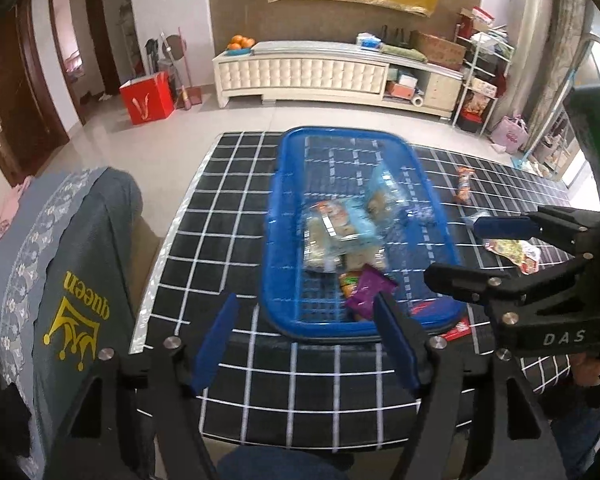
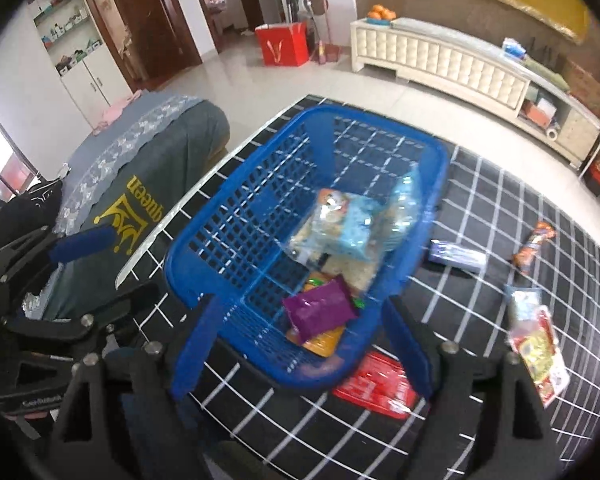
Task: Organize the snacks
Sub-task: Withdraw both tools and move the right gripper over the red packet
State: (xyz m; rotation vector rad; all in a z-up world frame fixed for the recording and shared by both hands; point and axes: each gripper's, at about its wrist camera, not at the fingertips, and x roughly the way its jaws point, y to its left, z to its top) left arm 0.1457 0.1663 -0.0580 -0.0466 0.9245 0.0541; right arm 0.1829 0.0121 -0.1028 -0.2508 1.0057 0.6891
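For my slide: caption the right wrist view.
Open right gripper above blue basket of snacks; red packet outside.

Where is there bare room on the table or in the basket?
Free: the far half of the blue basket, and the table between basket and chair. Crowded: the basket's near end, and the cloth to its right with the red packet and other scattered snacks.

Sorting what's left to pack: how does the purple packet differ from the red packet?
The purple packet lies inside the blue basket, propped on other snacks; the red packet lies flat on the checked table, partly under the basket's near corner. Purple is opaque and plain; red is glossy with printing. Both are flat sealed snack packets.
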